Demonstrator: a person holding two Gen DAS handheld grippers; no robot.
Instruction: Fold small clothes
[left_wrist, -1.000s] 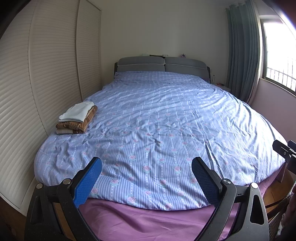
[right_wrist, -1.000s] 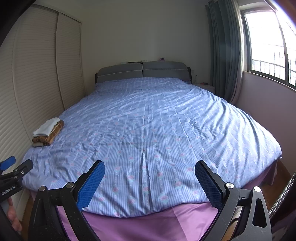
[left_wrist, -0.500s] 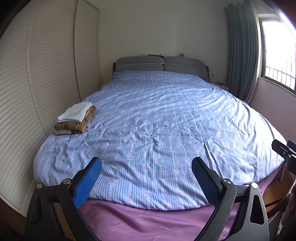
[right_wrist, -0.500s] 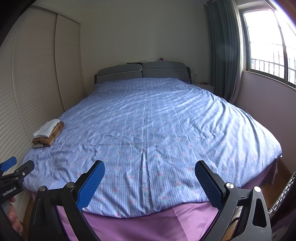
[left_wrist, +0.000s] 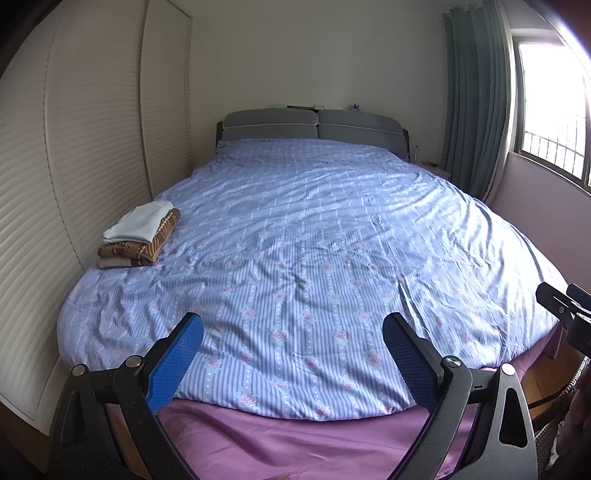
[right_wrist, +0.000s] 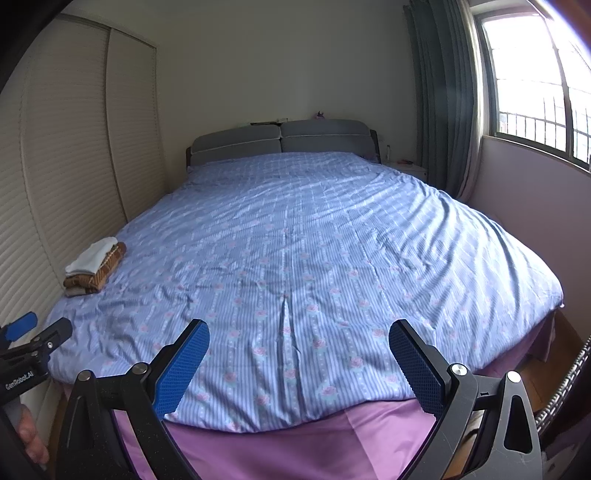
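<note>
A stack of folded small clothes (left_wrist: 142, 232), white on top of brown patterned and beige pieces, lies at the bed's left edge; it also shows in the right wrist view (right_wrist: 95, 266). My left gripper (left_wrist: 291, 363) is open and empty, held above the foot of the bed. My right gripper (right_wrist: 298, 365) is open and empty, also above the foot of the bed. The left gripper shows at the left edge of the right wrist view (right_wrist: 31, 341). The right gripper shows at the right edge of the left wrist view (left_wrist: 565, 304).
The bed has a blue striped floral cover (left_wrist: 314, 258) over a purple sheet (left_wrist: 295, 439). A slatted wardrobe (left_wrist: 74, 147) stands close on the left. A grey headboard (left_wrist: 314, 123), curtains (left_wrist: 472, 99) and a window (right_wrist: 535, 85) lie beyond.
Both views have drifted slightly; the left wrist view has shifted a little so the clothes stack sits slightly further left and up. Both grippers stay open.
</note>
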